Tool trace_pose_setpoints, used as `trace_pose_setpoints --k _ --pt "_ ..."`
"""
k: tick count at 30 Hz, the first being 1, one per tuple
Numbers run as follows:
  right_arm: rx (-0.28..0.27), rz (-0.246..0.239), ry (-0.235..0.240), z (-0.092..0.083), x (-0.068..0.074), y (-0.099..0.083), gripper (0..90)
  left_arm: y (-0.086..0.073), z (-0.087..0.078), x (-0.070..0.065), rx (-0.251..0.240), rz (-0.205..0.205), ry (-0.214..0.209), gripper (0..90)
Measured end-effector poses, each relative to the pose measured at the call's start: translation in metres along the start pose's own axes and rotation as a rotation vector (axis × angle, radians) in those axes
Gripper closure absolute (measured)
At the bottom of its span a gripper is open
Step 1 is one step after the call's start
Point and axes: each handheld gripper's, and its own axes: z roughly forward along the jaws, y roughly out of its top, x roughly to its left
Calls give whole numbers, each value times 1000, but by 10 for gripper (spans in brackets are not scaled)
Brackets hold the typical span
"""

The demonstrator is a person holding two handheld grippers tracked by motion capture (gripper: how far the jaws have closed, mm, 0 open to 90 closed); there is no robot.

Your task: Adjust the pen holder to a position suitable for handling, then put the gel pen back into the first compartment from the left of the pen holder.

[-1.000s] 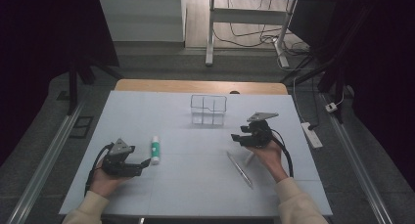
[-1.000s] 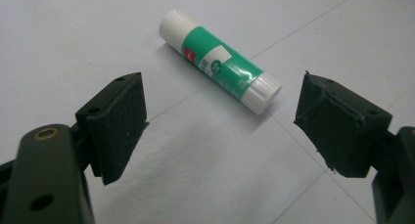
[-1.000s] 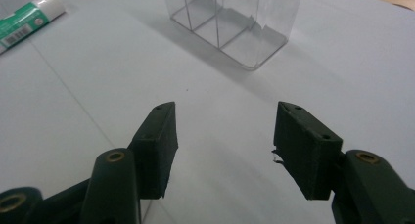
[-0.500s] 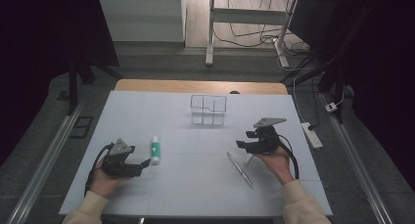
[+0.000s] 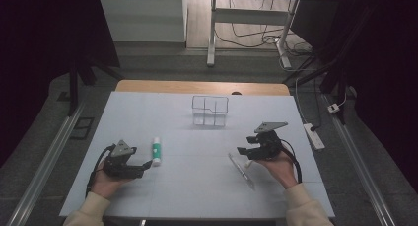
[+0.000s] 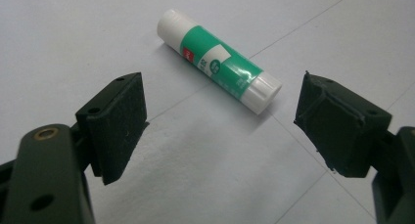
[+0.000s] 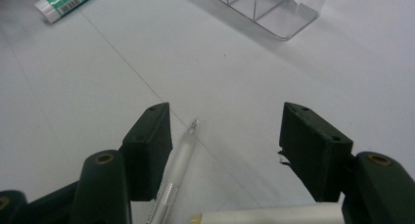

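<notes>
1. Left gripper (image 5: 148,163) held low over the white table (image 5: 197,196) at the left, jaws wide apart and empty, pointing toward the glue stick (image 5: 156,151).
2. Glue stick lying flat on the table just beyond the jaw tips, not touched; in the left gripper view (image 6: 220,131), seen slanting ahead of the gap between the two pads, green label up, white at both ends.
3. Right gripper (image 5: 242,153) held at the right side of the table, jaws spread wide, having just been opening, nothing pressed between the pads.
4. Clear pen (image 5: 241,170) lying on the table under and just in front of the right gripper (image 7: 225,150); in the right gripper view, pen (image 7: 178,170) close beside the left pad, tip pointing away.
5. Clear divided box (image 5: 210,110) standing upright farther back near the table's middle, well apart from both grippers.
</notes>
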Motion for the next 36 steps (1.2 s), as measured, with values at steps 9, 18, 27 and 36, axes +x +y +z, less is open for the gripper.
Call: trace_pose_setpoints --k 9,18,27,36 --pt "28 -16 26 2 5 2 362 0 0 -1 0 3 0 195" --pt "70 -51 45 6 14 5 362 0 0 0 3 6 0 195" --pt "118 -82 69 11 22 6 360 0 1 -1 5 9 -1 195" --pt "190 -113 73 21 33 6 357 0 3 -2 11 11 -3 195"
